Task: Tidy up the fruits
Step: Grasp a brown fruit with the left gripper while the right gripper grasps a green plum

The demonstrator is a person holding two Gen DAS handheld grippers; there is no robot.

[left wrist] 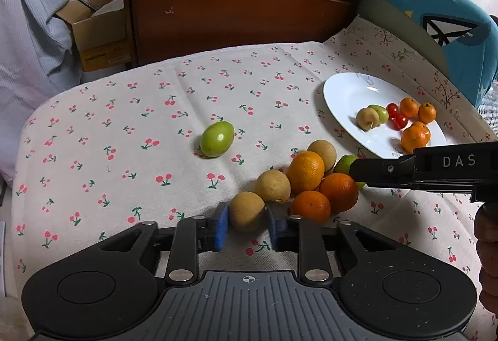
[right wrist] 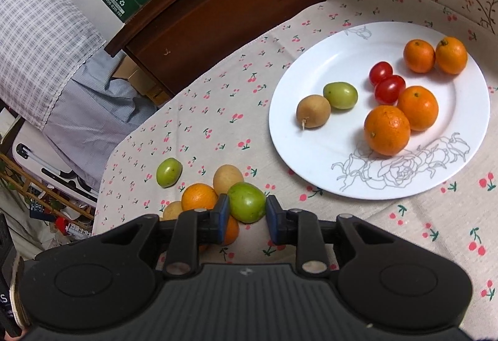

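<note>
A pile of fruit lies on the cherry-print cloth (left wrist: 124, 129). My left gripper (left wrist: 246, 213) is shut on a tan round fruit (left wrist: 247, 216) at the pile's near end, with a blue pad on each side of it. Behind it lie two more tan fruits and three oranges (left wrist: 306, 171). My right gripper (right wrist: 247, 204) is shut on a green fruit (right wrist: 246, 202) at the pile's right side. In the left wrist view it reaches in from the right as a black bar. A lone green fruit (left wrist: 217, 138) sits apart on the left. The white plate (right wrist: 311, 67) holds several oranges, two cherry tomatoes, a green fruit and a tan one.
A dark wooden headboard (left wrist: 236, 11) stands behind the table's far edge, with an open cardboard box (left wrist: 96, 30) to its left. A blue cushion (left wrist: 435, 20) leans behind the plate. A person's hand (left wrist: 487, 235) shows at the right edge. The cloth falls away at the left.
</note>
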